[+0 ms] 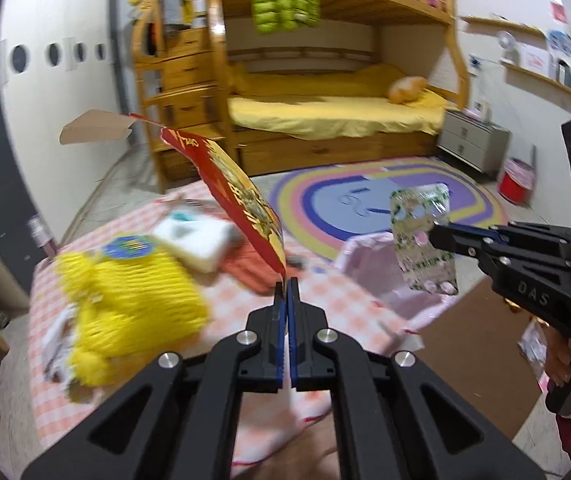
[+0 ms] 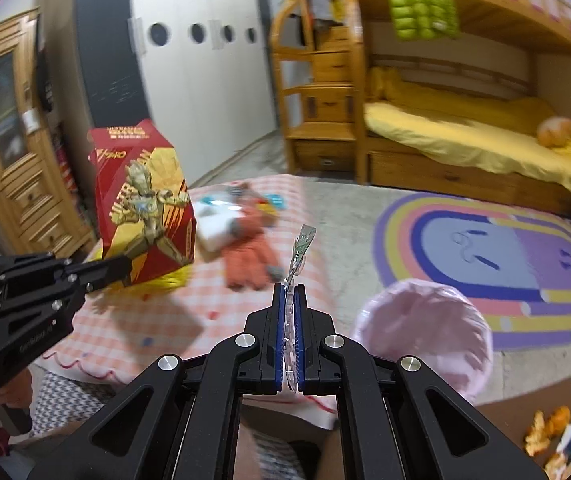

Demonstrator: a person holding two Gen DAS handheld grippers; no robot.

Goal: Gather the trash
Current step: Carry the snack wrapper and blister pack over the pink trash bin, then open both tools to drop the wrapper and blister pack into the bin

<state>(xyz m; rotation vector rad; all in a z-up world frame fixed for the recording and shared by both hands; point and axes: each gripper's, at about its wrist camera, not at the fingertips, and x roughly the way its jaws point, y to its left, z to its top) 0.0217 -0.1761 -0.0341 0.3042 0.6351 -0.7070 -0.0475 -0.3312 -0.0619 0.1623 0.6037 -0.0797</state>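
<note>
My left gripper [image 1: 286, 285] is shut on the lower corner of a red and gold cardboard box [image 1: 241, 204] and holds it up in the air; the box also shows in the right wrist view [image 2: 145, 204]. My right gripper [image 2: 289, 292] is shut on a thin clear plastic wrapper [image 2: 301, 246], seen flat with a flower print in the left wrist view [image 1: 423, 240]. A pink-lined trash bin [image 2: 425, 336] stands just below and right of the right gripper. More litter lies on the checked mat [image 1: 133, 360]: a yellow foam net [image 1: 133, 304], a white box [image 1: 197, 240], an orange cloth [image 2: 249, 256].
A wooden bunk bed [image 1: 337, 112] with yellow bedding stands behind. A rainbow rug [image 2: 497, 264] covers the floor. A red bin [image 1: 515, 184] stands by a grey nightstand [image 1: 471, 144]. Brown cardboard [image 1: 473, 356] lies at the right, with orange peel [image 2: 545, 432] on it.
</note>
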